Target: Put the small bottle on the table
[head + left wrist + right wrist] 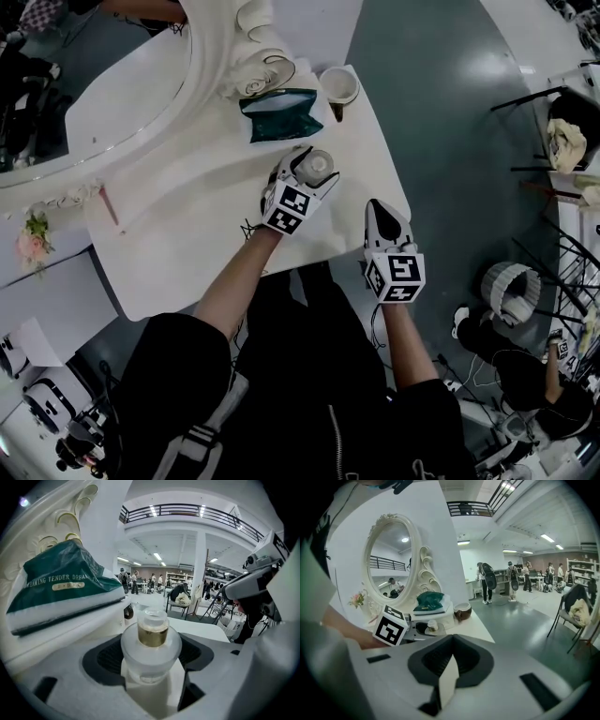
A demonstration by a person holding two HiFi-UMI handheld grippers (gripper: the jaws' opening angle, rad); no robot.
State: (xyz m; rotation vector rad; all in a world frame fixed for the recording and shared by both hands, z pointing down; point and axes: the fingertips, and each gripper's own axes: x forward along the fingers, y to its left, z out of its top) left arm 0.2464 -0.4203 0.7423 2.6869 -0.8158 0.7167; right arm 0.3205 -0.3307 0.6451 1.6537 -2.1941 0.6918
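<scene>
Tongs first: your right gripper was nearest to you, at the near right corner of the white table. Its jaws were pressed together with nothing between them. At about 10 o'clock from it, your left gripper reached further over the tabletop, its jaws clamped on the round frosted body of the small bottle. You held the bottle upright, its long axis vertical. The gold collar and clear cap pointed up, toward your head camera, and the base pointed down at the table. Whether the base touched the tabletop could not be made out. Beyond the bottle, at 11 o'clock, a dark green packet lay flat. At 1 o'clock stood a small brown-and-white bowl near the far edge. Furthest off, at 10 o'clock, the ornate white mirror frame curved along the back of the table.
</scene>
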